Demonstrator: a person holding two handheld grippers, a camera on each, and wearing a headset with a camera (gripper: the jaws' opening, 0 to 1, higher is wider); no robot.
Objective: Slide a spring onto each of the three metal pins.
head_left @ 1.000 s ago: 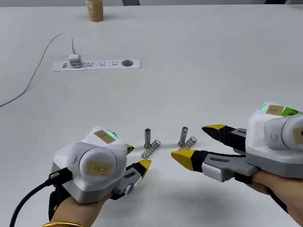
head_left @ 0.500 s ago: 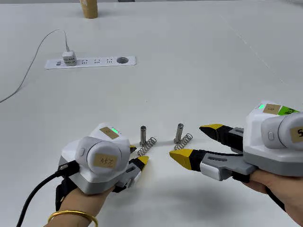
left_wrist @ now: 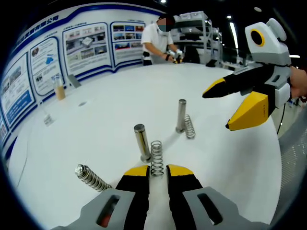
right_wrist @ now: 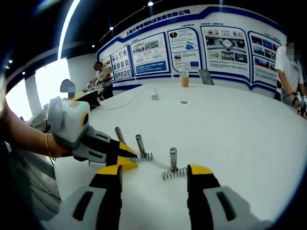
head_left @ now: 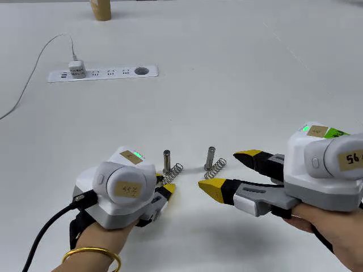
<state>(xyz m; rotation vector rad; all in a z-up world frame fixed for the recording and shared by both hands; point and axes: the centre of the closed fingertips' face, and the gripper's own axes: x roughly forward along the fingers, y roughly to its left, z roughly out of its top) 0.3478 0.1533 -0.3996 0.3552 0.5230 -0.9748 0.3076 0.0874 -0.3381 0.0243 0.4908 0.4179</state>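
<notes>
two metal pins stand upright on the white table (head_left: 238, 85), apart from each other. the first pin (head_left: 167, 160) is in front of the left gripper (head_left: 164, 188), and the second pin (head_left: 211, 156) is in front of the right gripper (head_left: 225, 170). the first spring (left_wrist: 156, 157) lies just beside the first pin, with its near end between the tips of the left gripper. these jaws are drawn close around that end (if they really pinch it, i cannot tell). the right gripper is spread wide and holds nothing. the second spring (right_wrist: 175, 172) lies on the table between its two tips, just beside the second pin. in the left gripper view a third pin (left_wrist: 80, 169) is close beside the jaw, with the third spring (left_wrist: 96, 179) around it.
</notes>
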